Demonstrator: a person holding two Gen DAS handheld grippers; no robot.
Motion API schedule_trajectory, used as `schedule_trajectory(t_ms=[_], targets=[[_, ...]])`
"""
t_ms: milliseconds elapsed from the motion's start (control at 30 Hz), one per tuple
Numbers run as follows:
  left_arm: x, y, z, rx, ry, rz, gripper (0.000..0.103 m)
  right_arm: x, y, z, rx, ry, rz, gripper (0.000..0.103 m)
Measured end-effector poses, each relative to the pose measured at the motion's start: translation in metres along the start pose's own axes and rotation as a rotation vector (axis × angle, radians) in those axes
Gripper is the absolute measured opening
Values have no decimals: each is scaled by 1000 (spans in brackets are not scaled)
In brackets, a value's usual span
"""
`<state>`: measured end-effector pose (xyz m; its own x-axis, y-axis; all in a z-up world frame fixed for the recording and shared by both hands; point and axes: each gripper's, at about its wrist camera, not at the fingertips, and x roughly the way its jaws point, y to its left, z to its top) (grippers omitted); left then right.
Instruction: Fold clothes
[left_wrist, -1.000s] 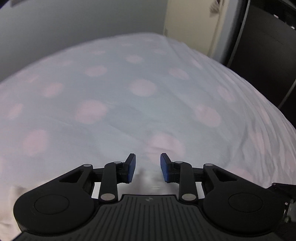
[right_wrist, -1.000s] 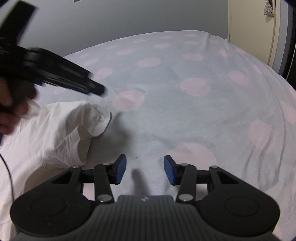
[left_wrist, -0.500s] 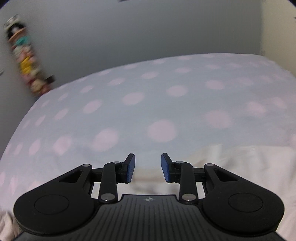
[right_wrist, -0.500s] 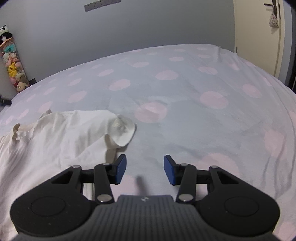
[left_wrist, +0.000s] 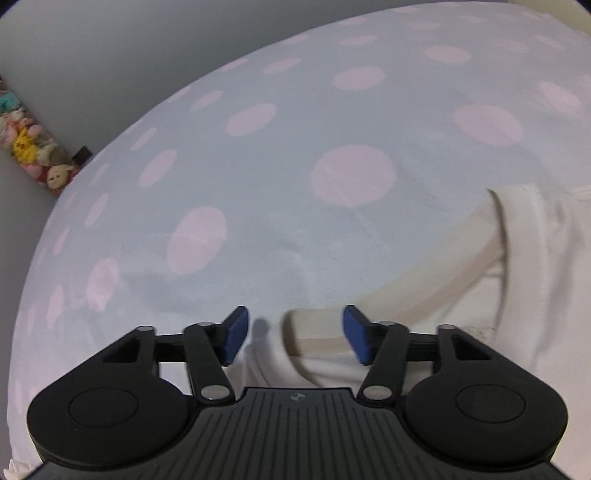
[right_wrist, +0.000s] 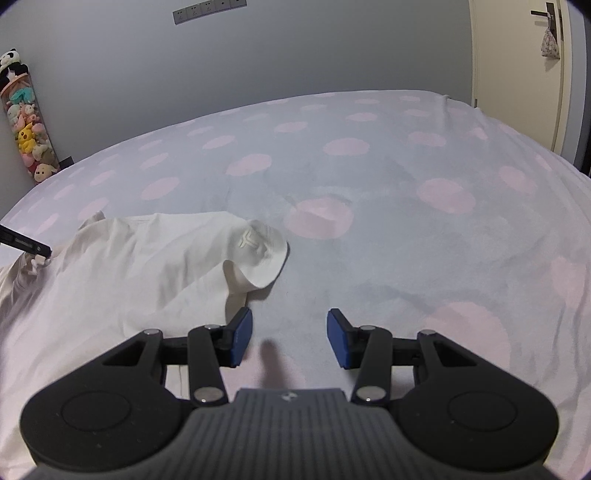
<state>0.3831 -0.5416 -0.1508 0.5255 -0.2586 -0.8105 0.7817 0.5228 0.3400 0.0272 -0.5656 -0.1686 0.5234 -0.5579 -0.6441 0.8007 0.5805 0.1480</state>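
A white garment lies rumpled on the bed's left part, one sleeve with a pale logo folded over toward the middle. In the left wrist view the same garment fills the right and lower area. My left gripper hovers over its edge with the jaws opening. A cream hem corner lies between the fingers, and the pads do not press on it. My right gripper stands open over bare sheet just right of the garment, nothing between its fingers. The left gripper's tip shows at the garment's far left.
The bed sheet is pale blue with pink dots and spreads wide to the right and far side. A tall tube of plush toys stands at the left wall. A door is at the right.
My left gripper swung across the bed to the garment's left edge, tipped downward, and its jaws widened. It left the middle of the right wrist view. The right gripper shifted slightly.
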Motion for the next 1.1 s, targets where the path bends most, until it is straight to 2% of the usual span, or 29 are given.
schedule_trajectory(t_ms=[67,100,133,200,267,300,400,467,567,600,633,667,700,767,867,900,967,1033,1100], targets=[[1,8,-3,-78,25,-33,58,2,0,-1,1,2,3,48],[1,13,-6,-123,41,-61,49,2,0,-1,1,4,5,48],[-1,17,-8,-154,49,-84,32,3,0,-1,2,6,7,48],[-7,14,-12,-137,29,-76,13,4,0,-2,4,9,9,48],[-14,9,-14,-116,-15,-50,10,4,1,-3,4,12,10,48],[-15,8,-13,-115,-38,-11,9,4,1,-2,4,10,9,48],[-4,11,-10,-179,-10,40,10,1,2,-2,2,0,10,48],[-3,4,-7,-179,-10,71,13,0,3,-3,-3,0,15,48],[-16,-6,4,-162,-72,88,35,-1,1,-4,-2,1,17,48],[-23,-8,8,-161,-103,86,50,-1,0,-3,6,0,16,48],[-30,-10,12,-169,-134,83,53,-1,-2,-2,16,-1,14,48],[-34,-12,16,-191,-148,41,53,-1,-3,-2,25,-4,12,48],[-36,-13,20,-217,-148,-33,52,-1,-5,-2,35,-7,11,48],[-38,-17,28,-260,-143,-167,44,1,-5,-2,44,-2,9,48],[-31,-38,35,-270,-111,-292,44,3,-5,-1,50,6,8,48],[-26,-45,37,-273,-94,-316,43,3,-4,-1,47,5,11,48],[-17,-56,38,-284,-69,-341,30,1,-3,-1,40,-3,19,48],[-10,-59,40,-304,-63,-361,5,0,-4,-1,33,-8,18,49],[-7,-56,42,-347,-86,-376,3,0,-5,-1,32,-8,15,49]])
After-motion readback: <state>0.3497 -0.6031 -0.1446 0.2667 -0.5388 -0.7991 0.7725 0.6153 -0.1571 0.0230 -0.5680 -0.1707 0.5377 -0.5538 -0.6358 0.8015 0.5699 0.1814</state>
